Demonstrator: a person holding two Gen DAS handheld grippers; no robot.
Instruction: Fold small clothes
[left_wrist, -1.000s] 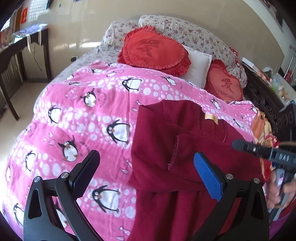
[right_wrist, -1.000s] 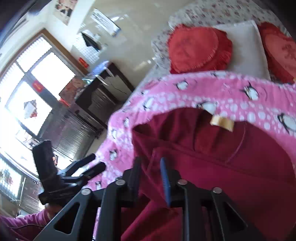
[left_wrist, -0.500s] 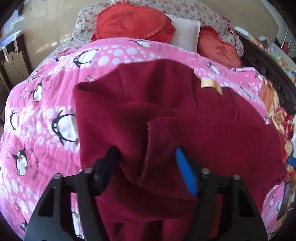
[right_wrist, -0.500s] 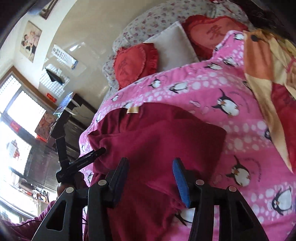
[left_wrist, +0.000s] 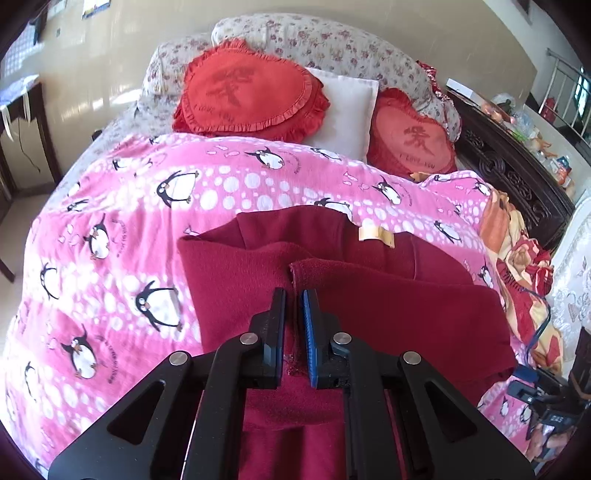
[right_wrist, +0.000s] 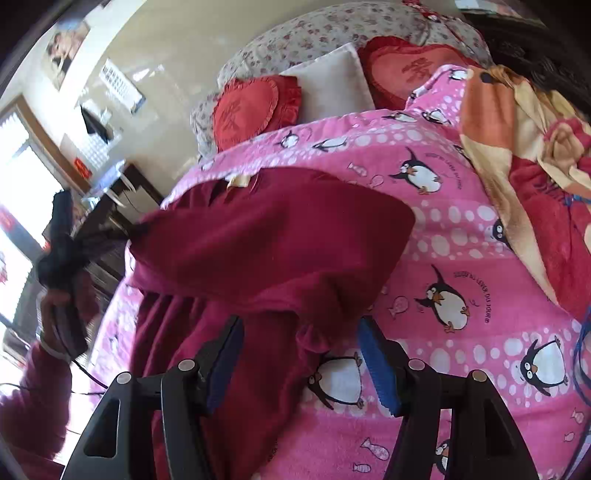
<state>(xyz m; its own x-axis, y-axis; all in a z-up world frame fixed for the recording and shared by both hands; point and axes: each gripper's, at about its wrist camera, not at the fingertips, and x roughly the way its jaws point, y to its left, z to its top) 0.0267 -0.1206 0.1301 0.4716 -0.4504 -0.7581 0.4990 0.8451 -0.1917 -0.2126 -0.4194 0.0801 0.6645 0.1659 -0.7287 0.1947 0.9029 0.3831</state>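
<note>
Garment (left_wrist: 388, 310) of dark red fleece lay on the pink penguin blanket (left_wrist: 110, 258) of the bed, its collar end, marked by a tan label (left_wrist: 375, 233), pointing toward the pillows and its long axis running from there back toward the cameras. A folded sleeve lay crosswise over the body, its cuff edge near the middle. The left gripper (left_wrist: 294, 325) had its fingers (left_wrist: 277, 332) drawn almost together, pinching a ridge of the fleece at that cuff. The right gripper (right_wrist: 301, 365) held its fingers (right_wrist: 378, 369) spread wide over the lower right part of the garment (right_wrist: 266, 243), gripping nothing; whether they touched the cloth could not be told.

At the head of the bed stood two red heart cushions (left_wrist: 247, 96) with a white pillow (left_wrist: 343, 107) between them, backed by floral pillows (left_wrist: 314, 40). An orange and red patterned blanket (right_wrist: 528, 140) lay bunched along the right side, just beside the pink one. A dark desk (left_wrist: 22, 110) stood by the wall to the left, well apart from the garment.

The fleece looked thick and napped, uniformly maroon, with soft rounded fold edges.
</note>
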